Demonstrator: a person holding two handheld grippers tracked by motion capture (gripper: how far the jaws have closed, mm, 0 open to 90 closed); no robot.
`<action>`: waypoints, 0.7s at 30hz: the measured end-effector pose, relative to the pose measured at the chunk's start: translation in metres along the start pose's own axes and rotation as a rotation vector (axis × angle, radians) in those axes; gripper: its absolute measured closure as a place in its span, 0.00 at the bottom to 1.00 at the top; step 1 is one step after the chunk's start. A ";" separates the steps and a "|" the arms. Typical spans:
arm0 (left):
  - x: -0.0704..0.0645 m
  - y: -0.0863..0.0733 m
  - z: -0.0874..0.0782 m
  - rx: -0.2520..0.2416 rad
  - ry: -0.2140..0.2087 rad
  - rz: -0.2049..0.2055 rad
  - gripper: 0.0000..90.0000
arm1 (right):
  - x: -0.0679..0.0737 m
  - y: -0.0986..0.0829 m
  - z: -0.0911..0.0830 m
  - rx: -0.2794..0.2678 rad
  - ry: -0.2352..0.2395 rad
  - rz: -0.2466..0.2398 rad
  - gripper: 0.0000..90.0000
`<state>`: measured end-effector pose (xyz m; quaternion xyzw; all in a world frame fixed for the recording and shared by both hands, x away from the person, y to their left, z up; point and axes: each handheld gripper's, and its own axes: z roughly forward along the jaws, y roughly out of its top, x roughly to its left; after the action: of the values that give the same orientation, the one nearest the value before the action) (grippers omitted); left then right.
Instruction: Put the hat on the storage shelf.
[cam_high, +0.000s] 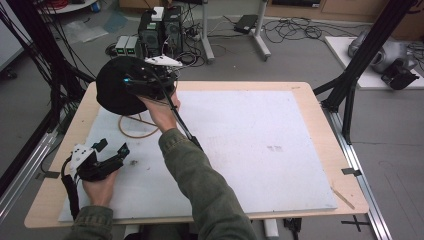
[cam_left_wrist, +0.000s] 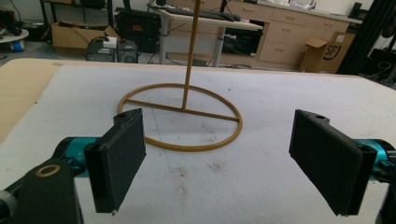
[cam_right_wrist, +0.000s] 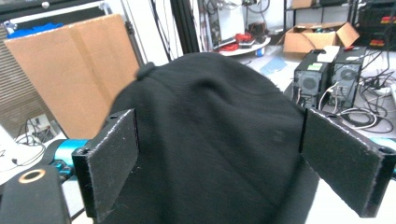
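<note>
**A:** The black cap (cam_high: 116, 92) sat on top of the gold wire stand (cam_left_wrist: 183, 112), near the far left corner of the bench (cam_high: 300, 95), and the right hand-held gripper (cam_high: 150, 85) was right up against it, jaws spread wide to either side of the crown and pinching nothing.

**B:** Which way was it facing?

**A:** Hard to call. In the right gripper view the dome (cam_right_wrist: 210, 135) bulged toward the camera with the top button (cam_right_wrist: 145, 70) up and to the left, so the crown seemed tipped that way. The brim could not be made out. The stand's pole ran upright, so the cap's axis, button to opening, stood roughly vertical with a lean.

**B:** And the risk?

**A:** Plenty, by the look of it. The stand was thin wire on a flat ring base. A sideways push from those open jaws, rather than a clean lift, would likely have tipped pole and cap over together. The fabric was soft too, so a shallow pinch might have gathered only a fold and let the cap slide off.

**B:** The other side?

**A:** The left hand-held gripper (cam_high: 107, 150) rested low on the white mat (cam_high: 260, 145), also released, jaws apart and aimed at the ring base from near by. It was not touching the base, so nothing braced the stand at that moment.
</note>
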<state>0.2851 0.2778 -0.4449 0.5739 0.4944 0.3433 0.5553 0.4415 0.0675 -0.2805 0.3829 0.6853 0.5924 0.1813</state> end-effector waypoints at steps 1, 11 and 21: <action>0.000 0.000 0.000 0.000 0.000 0.000 0.21 | -0.004 -0.001 -0.002 -0.003 -0.006 0.001 0.12; -0.001 0.001 0.000 -0.005 0.004 -0.003 0.21 | -0.040 -0.009 -0.035 -0.044 -0.059 0.008 0.12; -0.001 0.001 0.001 -0.003 0.005 -0.006 0.21 | -0.066 -0.014 -0.075 -0.084 -0.132 -0.010 0.12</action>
<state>0.2855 0.2769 -0.4438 0.5706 0.4970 0.3439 0.5560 0.4269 -0.0315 -0.2894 0.4096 0.6483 0.5933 0.2449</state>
